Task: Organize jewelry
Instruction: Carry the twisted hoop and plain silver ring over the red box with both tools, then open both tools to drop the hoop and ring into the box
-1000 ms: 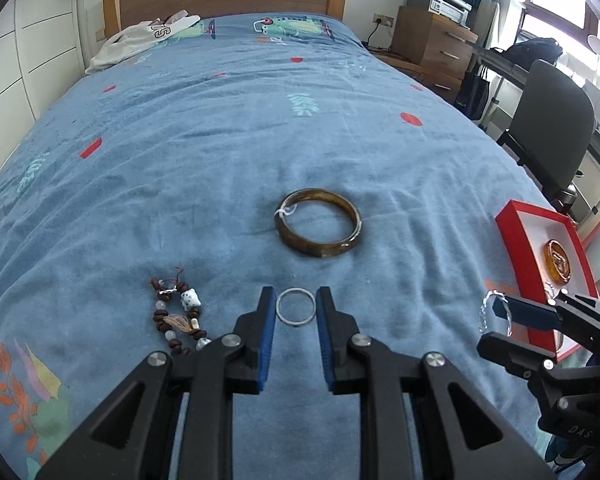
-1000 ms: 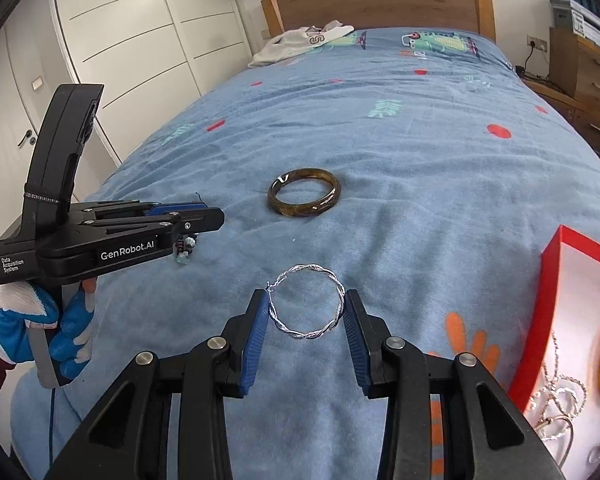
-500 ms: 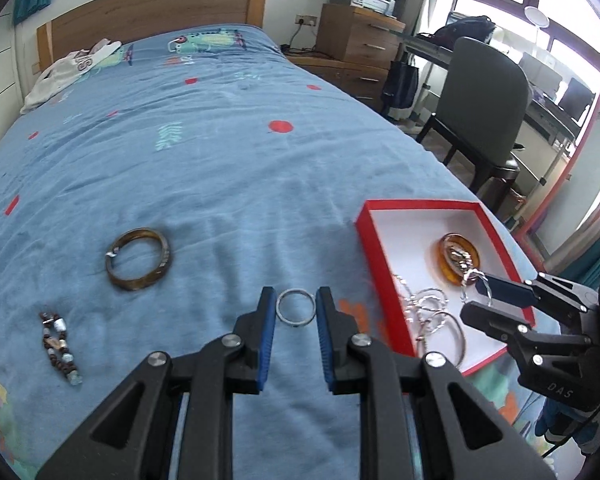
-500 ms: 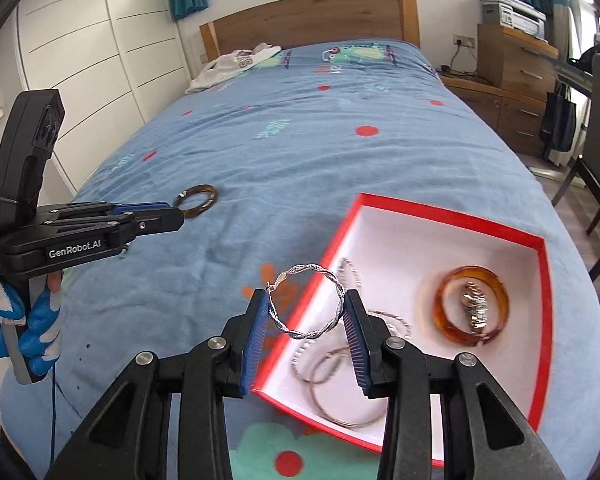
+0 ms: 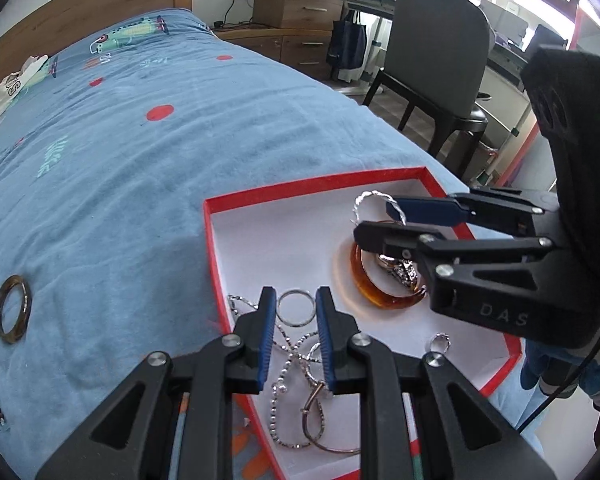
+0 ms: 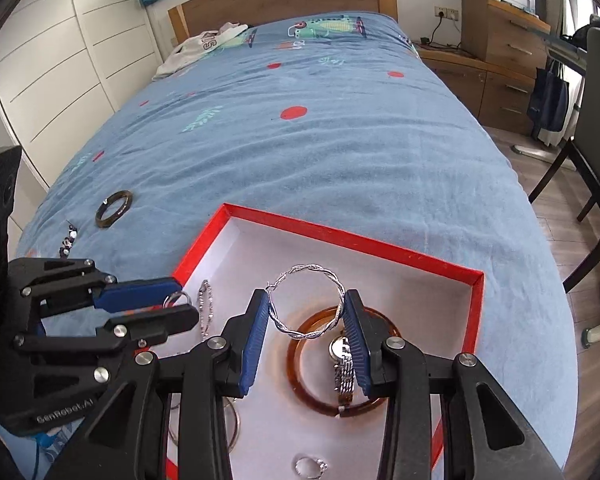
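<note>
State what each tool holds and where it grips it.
Left tool: small plain silver ring, pinched across its outer rim. Right tool: twisted silver hoop earring, clamped at opposite sides of the hoop.

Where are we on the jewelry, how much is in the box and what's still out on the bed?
Done: the red box already holds an amber bangle, a watch, chains and a small ring. In hand: the left gripper holds a thin silver ring and the right gripper a twisted silver hoop, both over the box. Left: the dark bangle and beaded bracelet on the blanket.
</note>
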A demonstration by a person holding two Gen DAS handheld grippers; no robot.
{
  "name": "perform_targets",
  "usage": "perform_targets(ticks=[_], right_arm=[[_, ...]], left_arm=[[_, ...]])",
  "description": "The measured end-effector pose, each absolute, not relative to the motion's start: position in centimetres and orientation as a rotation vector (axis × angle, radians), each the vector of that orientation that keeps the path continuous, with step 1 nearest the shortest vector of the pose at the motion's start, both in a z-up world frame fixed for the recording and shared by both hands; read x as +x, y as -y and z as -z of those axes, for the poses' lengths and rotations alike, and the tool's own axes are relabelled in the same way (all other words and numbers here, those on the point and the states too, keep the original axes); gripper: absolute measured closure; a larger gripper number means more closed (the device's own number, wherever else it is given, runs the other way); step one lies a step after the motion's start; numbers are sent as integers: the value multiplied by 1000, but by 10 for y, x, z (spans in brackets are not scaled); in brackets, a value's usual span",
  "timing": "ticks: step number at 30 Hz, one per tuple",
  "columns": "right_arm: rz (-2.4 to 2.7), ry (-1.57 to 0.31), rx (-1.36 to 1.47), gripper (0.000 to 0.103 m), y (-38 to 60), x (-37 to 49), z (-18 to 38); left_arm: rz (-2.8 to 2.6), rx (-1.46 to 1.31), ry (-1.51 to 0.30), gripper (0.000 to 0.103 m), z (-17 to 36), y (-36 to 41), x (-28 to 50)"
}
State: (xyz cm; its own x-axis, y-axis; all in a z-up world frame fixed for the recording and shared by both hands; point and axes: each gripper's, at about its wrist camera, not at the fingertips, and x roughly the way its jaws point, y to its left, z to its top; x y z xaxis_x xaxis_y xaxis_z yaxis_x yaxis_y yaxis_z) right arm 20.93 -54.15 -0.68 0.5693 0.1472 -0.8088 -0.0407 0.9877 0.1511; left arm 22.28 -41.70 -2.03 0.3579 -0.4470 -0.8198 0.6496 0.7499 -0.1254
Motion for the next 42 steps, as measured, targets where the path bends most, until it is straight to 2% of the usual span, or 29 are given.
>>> perform_targets(ticks=[9, 23, 30, 40, 42], right_arm=[[-105, -1041, 97, 65, 550, 233, 34], [-95, -1074, 98, 64, 553, 240, 44], [-84, -1060, 94, 55, 553, 237, 37], [-47, -1037, 84, 52, 559, 215, 20], [-39, -1028, 87, 52, 559, 209, 14]], left_arm=[[693, 250, -1018, 84, 52, 437, 235], [687, 265, -999, 83, 55, 439, 233], [677, 264, -1008, 83, 53, 440, 233], [672, 278, -982, 75, 35, 435, 221], [671, 284, -960, 70, 25, 434, 216]])
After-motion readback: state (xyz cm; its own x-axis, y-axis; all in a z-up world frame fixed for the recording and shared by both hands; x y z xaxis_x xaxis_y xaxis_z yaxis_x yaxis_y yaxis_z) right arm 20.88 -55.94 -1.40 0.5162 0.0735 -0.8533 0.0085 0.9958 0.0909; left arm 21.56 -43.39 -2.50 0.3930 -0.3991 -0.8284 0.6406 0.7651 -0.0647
